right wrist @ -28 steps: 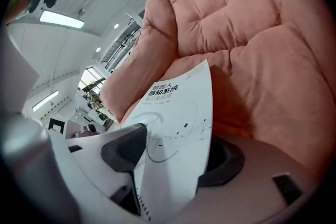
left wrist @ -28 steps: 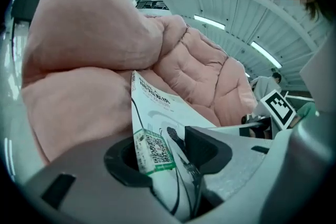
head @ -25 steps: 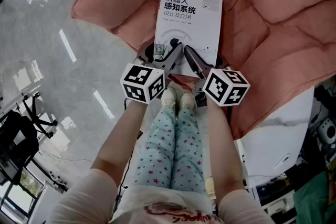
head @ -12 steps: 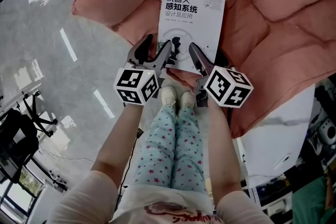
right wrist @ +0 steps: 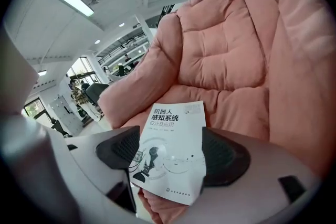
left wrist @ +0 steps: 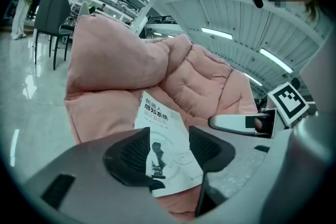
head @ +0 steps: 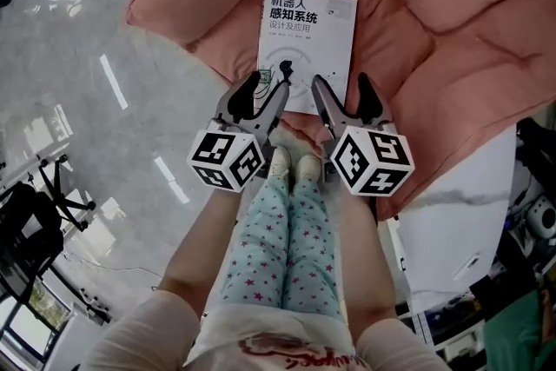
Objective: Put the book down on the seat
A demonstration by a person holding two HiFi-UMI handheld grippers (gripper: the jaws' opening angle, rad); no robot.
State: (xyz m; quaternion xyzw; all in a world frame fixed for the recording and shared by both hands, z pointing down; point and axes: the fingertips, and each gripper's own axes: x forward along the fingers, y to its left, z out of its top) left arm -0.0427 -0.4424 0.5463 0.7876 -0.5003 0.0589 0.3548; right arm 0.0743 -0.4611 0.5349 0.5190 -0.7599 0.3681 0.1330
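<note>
Above the book (head: 306, 48) on the pink seat (head: 395, 48), left tool (head: 270, 82) and right tool (head: 340, 82), tilted downward, jaws just opening, empty.

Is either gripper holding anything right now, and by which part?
Nothing is held. The left gripper and right gripper have just been opening their jaws; the book lies free on the seat.
</note>
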